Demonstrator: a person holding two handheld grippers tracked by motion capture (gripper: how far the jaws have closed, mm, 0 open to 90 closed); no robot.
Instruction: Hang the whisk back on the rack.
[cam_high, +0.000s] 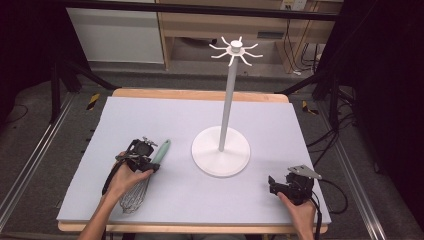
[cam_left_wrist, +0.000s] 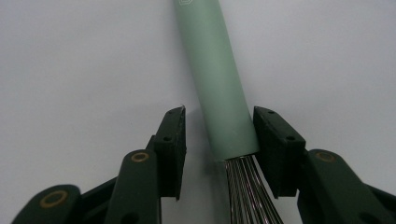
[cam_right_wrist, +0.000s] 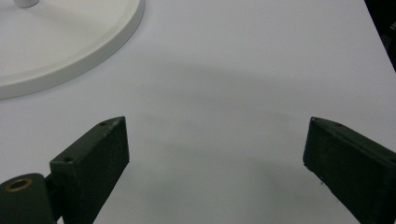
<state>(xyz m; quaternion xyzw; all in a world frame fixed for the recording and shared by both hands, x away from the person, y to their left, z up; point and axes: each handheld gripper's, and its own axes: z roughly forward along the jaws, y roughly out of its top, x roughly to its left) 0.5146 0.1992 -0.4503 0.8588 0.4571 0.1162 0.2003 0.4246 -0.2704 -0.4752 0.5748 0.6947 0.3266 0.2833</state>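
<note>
High view showed the whisk (cam_high: 150, 172) lying at lower left of the grey tabletop (cam_high: 150, 115), mint-green handle pointing up, wire loops toward the person. Its handle sat between the half-closed left claw (cam_left_wrist: 218, 140), one pad touching, the other apart. Right claw (cam_right_wrist: 215, 154) gaped wide, holding nothing, near the white hook stand (cam_high: 220, 150).

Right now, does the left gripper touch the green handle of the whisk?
Touching, on one side. In the left gripper view, one pad meets the whisk handle; bare mat shows between it and the other pad.
</note>
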